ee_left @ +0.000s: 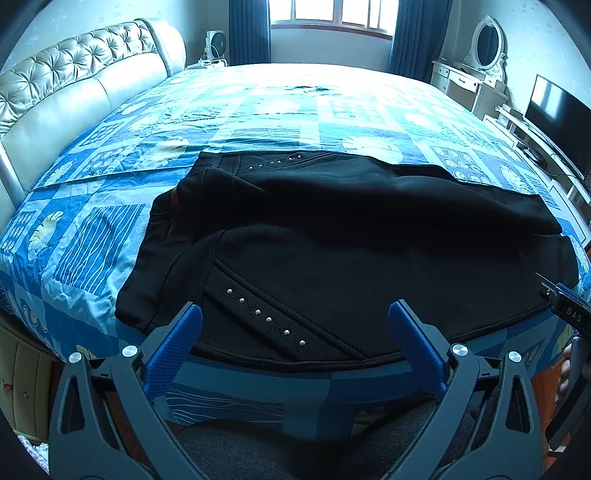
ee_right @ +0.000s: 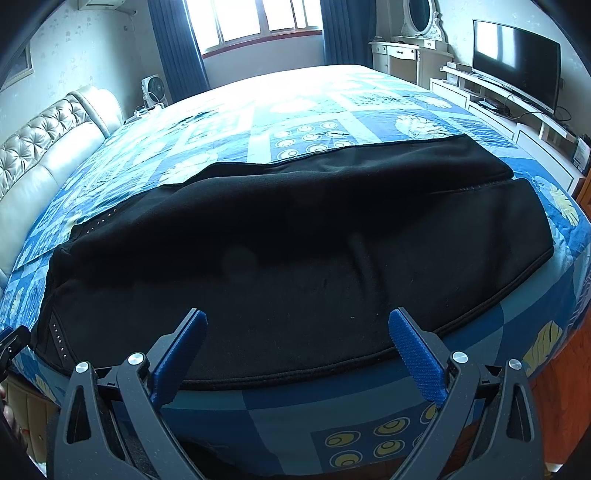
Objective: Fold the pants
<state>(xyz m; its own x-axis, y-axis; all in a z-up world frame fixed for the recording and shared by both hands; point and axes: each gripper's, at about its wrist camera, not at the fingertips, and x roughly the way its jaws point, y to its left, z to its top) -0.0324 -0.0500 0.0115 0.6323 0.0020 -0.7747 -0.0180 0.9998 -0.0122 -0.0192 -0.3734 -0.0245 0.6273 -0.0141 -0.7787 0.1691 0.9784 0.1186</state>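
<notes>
— Fingers first: how do they stand?

— Both pairs are spread wide and hold nothing. The left gripper (ee_left: 294,317) has its blue fingers (ee_left: 173,354) just above the near hem of the pants (ee_left: 332,251), over the studded pocket seam. The right gripper (ee_right: 297,328) hangs the same way over the plain black cloth further along that hem; whether either touches the cloth, I cannot tell.

— And the pants?

— One black pair, lying flat along the near edge of the bed (ee_left: 258,107), on a blue patterned bedspread (ee_left: 92,251). Both legs lie side by side, waist toward the headboard (ee_left: 59,92).

— Anything in the way?

— Nothing lies on the pants. Beyond them the bedspread runs clear to the window (ee_left: 332,13), which has two blue curtains, one on each side. A small white fan (ee_left: 216,46) stands past the headboard end of the pants. Past the leg end stand a white dresser with an oval mirror (ee_left: 487,44) and one dark television (ee_left: 557,122) on a low white stand.

— What does one view give that the other lacks?

— The left wrist view shows two rows of studs (ee_left: 266,317), one on each pocket, plus the tip of the right gripper at its right border. The right wrist view shows the leg ends (ee_right: 517,206), where one leg overlaps the other, and an air conditioner (ee_right: 103,3) high on the wall.
</notes>
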